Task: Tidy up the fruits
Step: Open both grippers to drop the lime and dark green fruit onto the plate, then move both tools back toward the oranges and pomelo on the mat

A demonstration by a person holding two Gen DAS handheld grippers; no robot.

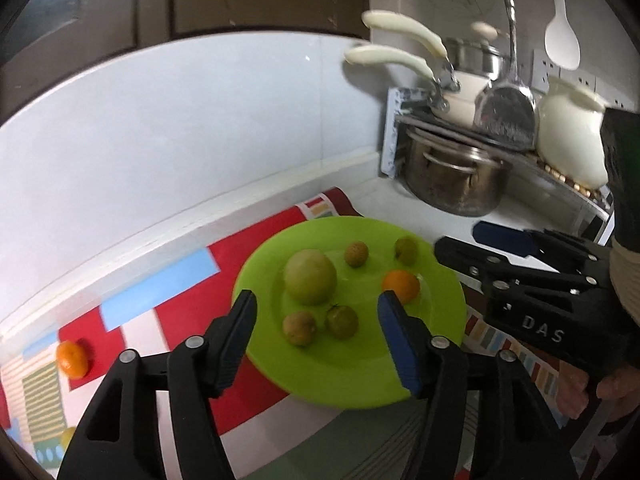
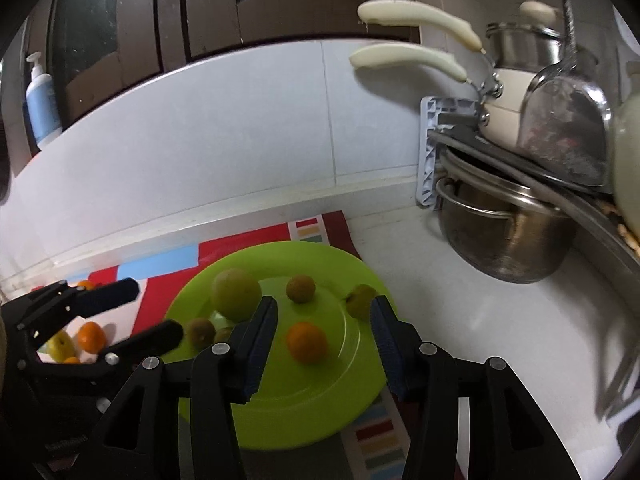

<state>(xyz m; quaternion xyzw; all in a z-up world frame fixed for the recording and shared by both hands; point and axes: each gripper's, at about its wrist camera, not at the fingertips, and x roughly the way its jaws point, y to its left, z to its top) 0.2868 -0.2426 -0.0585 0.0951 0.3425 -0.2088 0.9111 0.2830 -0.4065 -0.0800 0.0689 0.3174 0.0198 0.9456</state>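
Both grippers, left point(image 1: 316, 316) and right point(image 2: 324, 334), are let go and hold nothing. Six fruits sit on the green plate point(image 1: 360, 380). Next, I think, fetch the mandarin point(image 1: 72, 359) off the mat point(image 1: 192, 312).

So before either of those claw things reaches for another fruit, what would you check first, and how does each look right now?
1. Left gripper empty and open: ok.
2. Right gripper empty and open: ok.
3. Green plate flat on the mat: ok.
4. Room left on the plate: ok, six fruits with gaps between them.
5. Fruit still off the plate: not ok, an orange lies on the mat.
6. The two grippers clear of each other: ok, apart in both views.
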